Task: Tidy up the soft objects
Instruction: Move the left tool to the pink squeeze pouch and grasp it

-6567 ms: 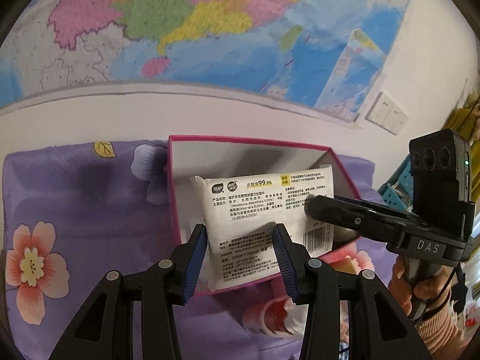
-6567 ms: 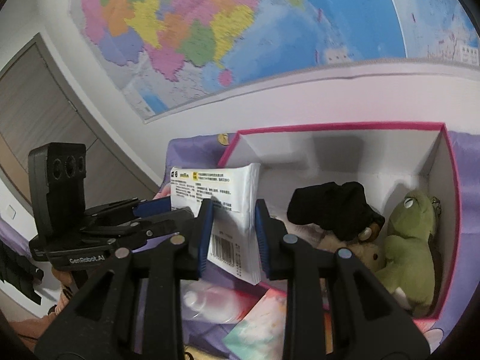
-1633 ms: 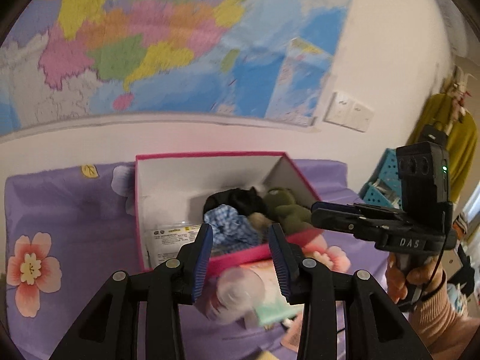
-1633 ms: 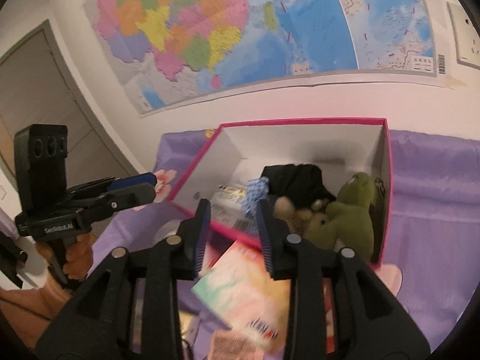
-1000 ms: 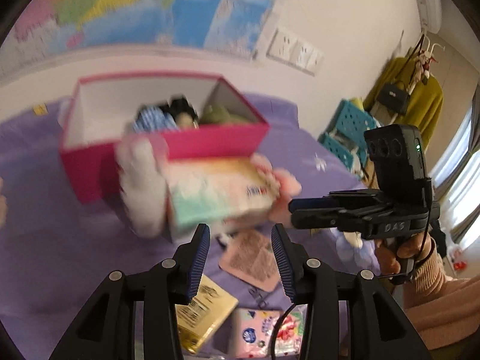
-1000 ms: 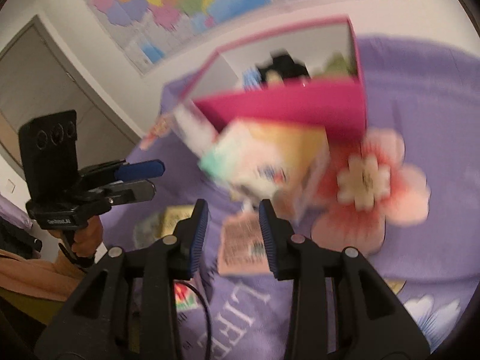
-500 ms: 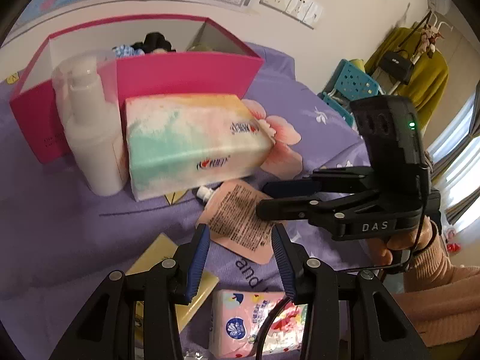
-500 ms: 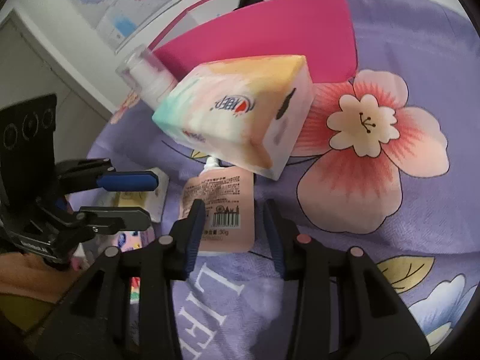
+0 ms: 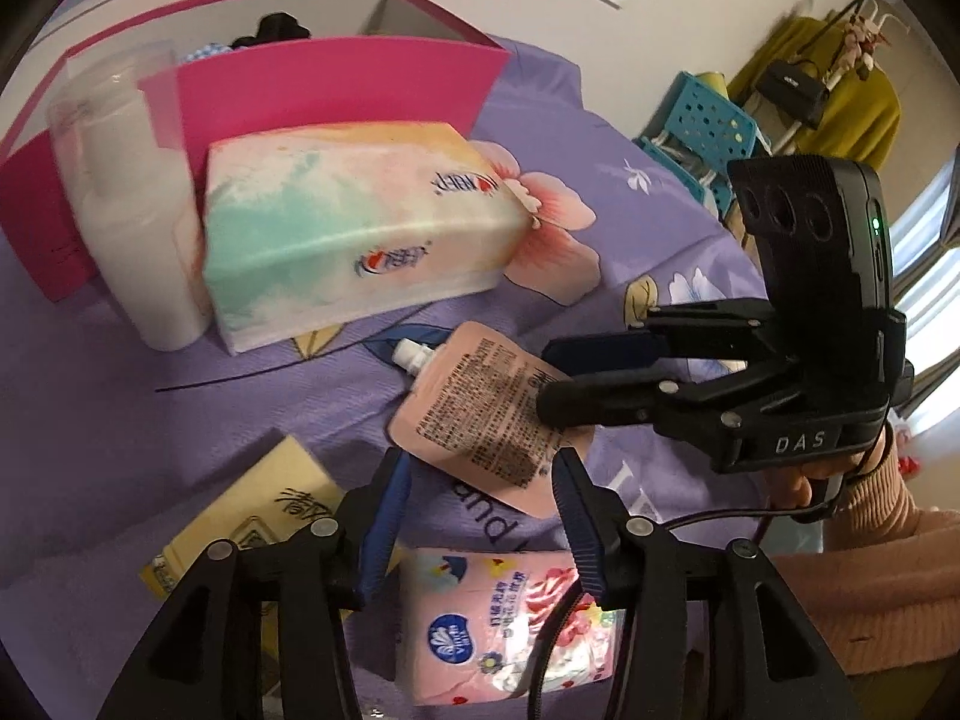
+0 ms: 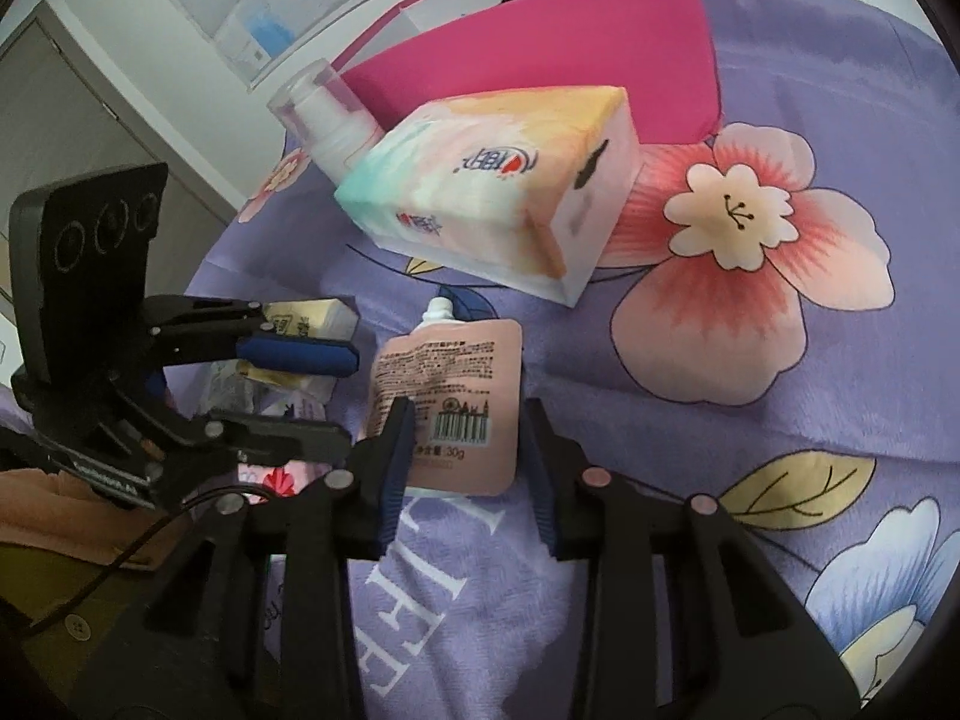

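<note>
Your right gripper (image 10: 468,450) hangs over the pink pouch (image 10: 450,396), which lies flat on the purple bedspread (image 10: 750,432) just in front of the tissue pack (image 10: 492,210) and the pink box (image 10: 540,42). Its fingers are closing but not yet pressing; the pouch's lower edge sits between them. Your left gripper (image 9: 480,492) points at the same pouch from the other side, fingers opening, empty, with the pink tissue packet (image 9: 498,618) below it.

The pouch is thin and limp, so I'd judge a flat pinch from above will slip. Bring the right fingers down until one slides under the bottom edge, then close on the seam, not the filled middle. Keep the spout (image 10: 438,309) pointing away so it doesn't snag the tissue pack as you lift.

Let only one gripper take it; the two are close and could collide. Hold the left back, or use it to pin the bedspread. Then carry the pouch over the box's near wall.
</note>
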